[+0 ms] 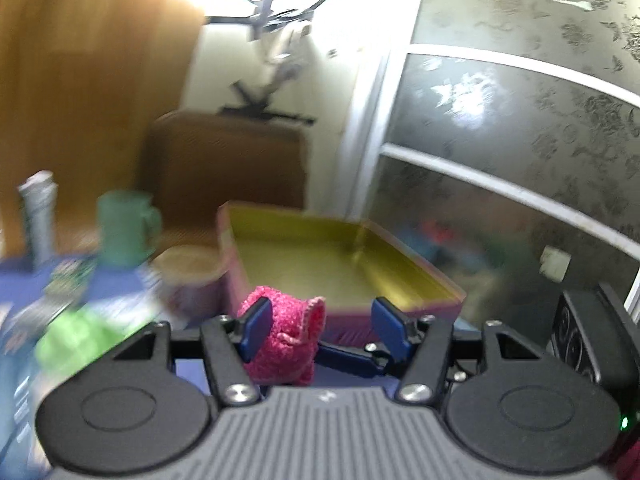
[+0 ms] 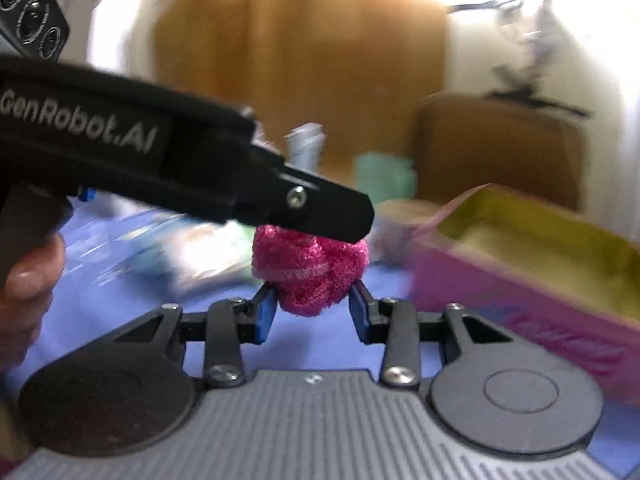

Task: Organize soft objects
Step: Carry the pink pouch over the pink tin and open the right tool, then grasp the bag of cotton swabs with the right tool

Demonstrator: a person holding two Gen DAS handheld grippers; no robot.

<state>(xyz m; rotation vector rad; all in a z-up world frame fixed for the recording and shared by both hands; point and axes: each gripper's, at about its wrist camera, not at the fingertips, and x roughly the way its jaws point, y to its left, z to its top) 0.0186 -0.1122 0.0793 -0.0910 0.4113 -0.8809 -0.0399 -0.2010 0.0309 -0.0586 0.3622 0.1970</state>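
Note:
A fuzzy pink knitted piece [image 1: 282, 340] hangs between my two grippers. In the left wrist view my left gripper [image 1: 324, 330] is open, its left pad [image 1: 256, 326] against the pink piece. In the right wrist view the pink piece [image 2: 310, 270] sits between the pads of my right gripper [image 2: 314, 314], which close on its lower part, while the left gripper's black body [image 2: 192, 168] reaches over it from the left. An open pink box with a yellow inside [image 1: 420, 280] stands just behind and also shows at the right of the right wrist view [image 2: 520, 288].
A green mug [image 1: 124, 228], a grey-white bottle [image 1: 38, 212], a round tub [image 1: 192, 276] and a green soft thing [image 1: 76, 344] stand on the blue cloth [image 1: 116, 280] at the left. A patterned glass door [image 1: 520, 140] is at the right. A brown cabinet [image 1: 224, 164] is behind.

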